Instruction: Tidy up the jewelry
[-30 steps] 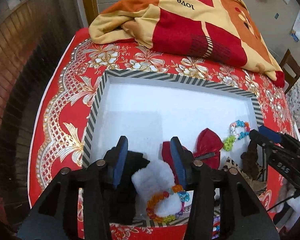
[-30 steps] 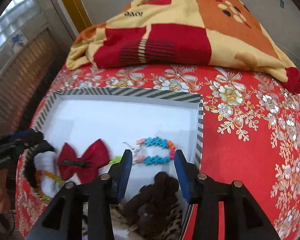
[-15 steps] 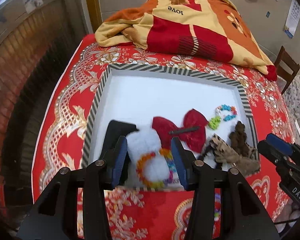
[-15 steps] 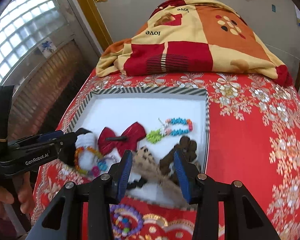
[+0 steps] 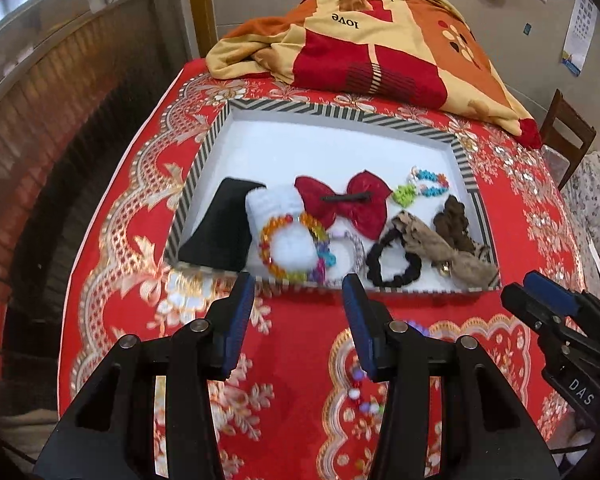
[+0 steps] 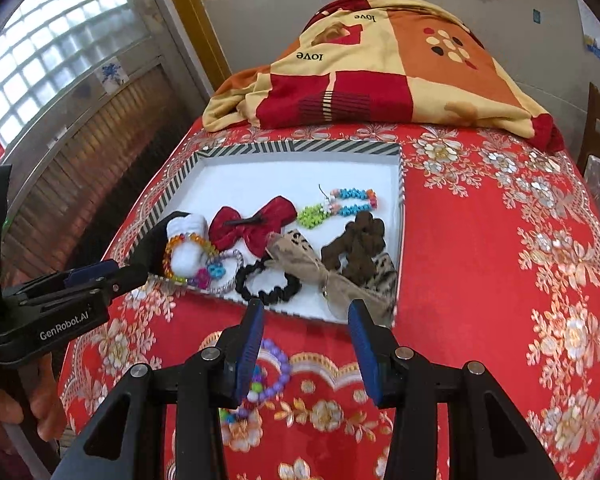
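Red floral cloth [image 5: 300, 344] covers the table beneath us, with a folded orange, red and cream blanket [image 5: 372, 40] heaped at its far end and a glass-block window [image 6: 48, 52] off to the left in the right wrist view.

On the cloth lies a shallow white tray [image 5: 320, 148] with a black-and-white striped rim. Along its near half we see a black pouch [image 5: 220, 228] at the left, then a white fluffy scrunchie [image 5: 284, 216] with a multicoloured bead bracelet [image 5: 288, 248] lying across it. A red bow clip [image 5: 344, 204] sits near the middle, and a blue and green bead string [image 5: 424, 186] lies behind it to the right. A black scrunchie [image 5: 392, 258] rests against the near rim, touching a tan leopard-print bow [image 5: 440, 248], with a dark brown scrunchie [image 5: 454, 220] just behind that.

Outside the tray, on the cloth just in front of its near rim, lies a purple bead bracelet [image 6: 272, 376]; the right gripper's left finger hides part of it.

We hold our left gripper [image 5: 298, 320] above the cloth near the tray's front edge, fingers spread with nothing between them. Our right gripper [image 6: 306, 344] hovers over the cloth likewise, fingers apart and holding nothing.
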A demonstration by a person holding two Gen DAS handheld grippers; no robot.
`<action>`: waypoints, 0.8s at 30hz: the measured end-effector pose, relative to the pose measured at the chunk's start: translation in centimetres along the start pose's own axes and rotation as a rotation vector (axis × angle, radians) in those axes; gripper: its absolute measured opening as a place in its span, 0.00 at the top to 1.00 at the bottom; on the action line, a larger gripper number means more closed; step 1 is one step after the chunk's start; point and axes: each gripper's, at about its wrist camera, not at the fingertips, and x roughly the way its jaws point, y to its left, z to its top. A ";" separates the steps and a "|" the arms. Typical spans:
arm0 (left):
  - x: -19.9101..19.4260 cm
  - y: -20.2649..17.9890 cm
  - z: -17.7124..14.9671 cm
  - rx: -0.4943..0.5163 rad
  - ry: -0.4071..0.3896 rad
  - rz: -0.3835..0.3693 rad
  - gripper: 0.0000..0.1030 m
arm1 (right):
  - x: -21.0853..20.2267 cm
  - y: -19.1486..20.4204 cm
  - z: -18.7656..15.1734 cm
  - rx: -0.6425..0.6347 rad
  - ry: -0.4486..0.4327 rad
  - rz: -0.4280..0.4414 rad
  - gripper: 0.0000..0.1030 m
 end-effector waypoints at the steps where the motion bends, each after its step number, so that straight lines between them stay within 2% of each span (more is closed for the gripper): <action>1: -0.2 -0.1 -0.3 -0.001 0.001 0.001 0.56 | -0.3 -0.1 -0.3 0.000 -0.001 -0.001 0.60; 15: -3.4 -1.6 -4.3 0.003 -0.020 0.018 0.56 | -3.2 -0.3 -3.7 -0.018 0.001 0.015 0.58; 20: -4.0 -2.2 -5.2 0.010 -0.022 0.014 0.56 | -4.0 -0.5 -4.3 -0.019 -0.006 0.017 0.53; 21: -4.1 -2.3 -5.3 0.011 -0.024 0.012 0.54 | -4.1 -0.6 -4.4 -0.020 -0.007 0.016 0.52; 23: -4.3 -2.5 -5.5 0.008 -0.029 0.004 0.41 | -4.3 -0.7 -4.7 -0.018 -0.007 0.017 0.52; 24: -4.4 -2.5 -5.6 0.004 -0.032 -0.001 0.41 | -4.4 -0.7 -4.8 -0.018 -0.005 0.018 0.52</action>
